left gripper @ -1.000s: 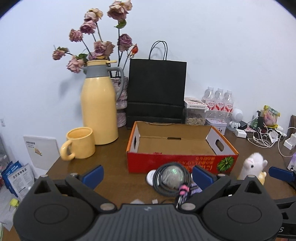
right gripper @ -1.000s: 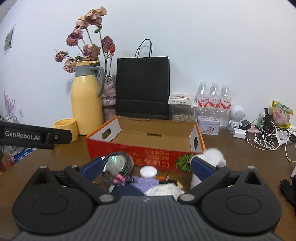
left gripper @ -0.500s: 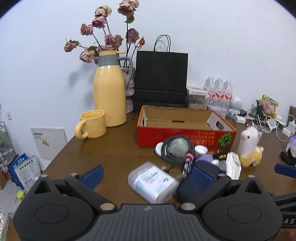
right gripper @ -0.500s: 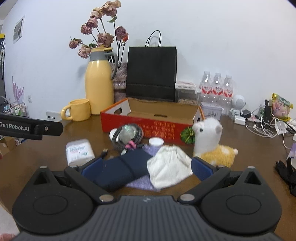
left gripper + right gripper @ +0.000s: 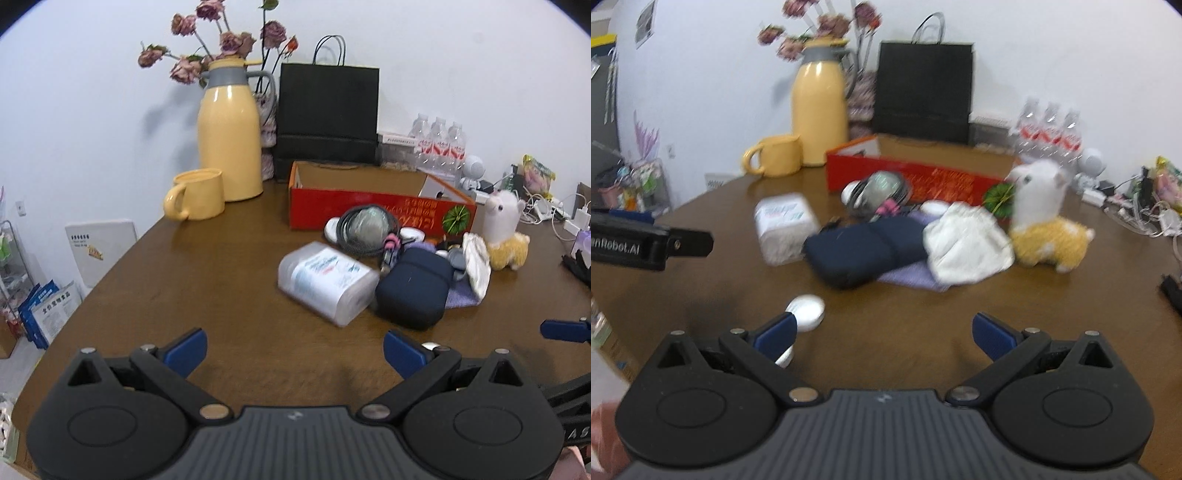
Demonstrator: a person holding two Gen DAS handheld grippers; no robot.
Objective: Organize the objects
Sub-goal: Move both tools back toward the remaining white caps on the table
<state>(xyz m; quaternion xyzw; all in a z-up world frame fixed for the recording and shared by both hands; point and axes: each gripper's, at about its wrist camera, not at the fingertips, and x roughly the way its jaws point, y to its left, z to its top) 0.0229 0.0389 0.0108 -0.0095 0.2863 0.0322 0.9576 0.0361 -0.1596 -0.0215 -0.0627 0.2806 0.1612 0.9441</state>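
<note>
Both of my claws had drawn back from the pile since a second ago, so far more of the brown surface point(image 5: 207, 266) showed in the lower half of each view. My left claw point(image 5: 293, 350) sat spread wide over bare wood at the bottom of its frame, holding nothing. My right claw point(image 5: 884, 334) was spread too and empty, with a small white round lid point(image 5: 807, 312) lying just beside its left finger; whether they touched, I could not tell.

As I judged it, the organizing had barely begun. The red cardboard box point(image 5: 369, 201) at centre frame looked empty from these angles, though its floor was partly hidden. Everything else lay in a heap in front of it: the tissue pack point(image 5: 327, 280), the navy pouch point(image 5: 415, 291) touching its right end, the coiled black cable point(image 5: 365, 230) nearer the box, the white cloth point(image 5: 966, 247) and the llama plush point(image 5: 1043, 218) at right. All of these were left to put away. The yellow jug point(image 5: 229, 133) and yellow mug point(image 5: 197, 199) stood apart at upper left.
</note>
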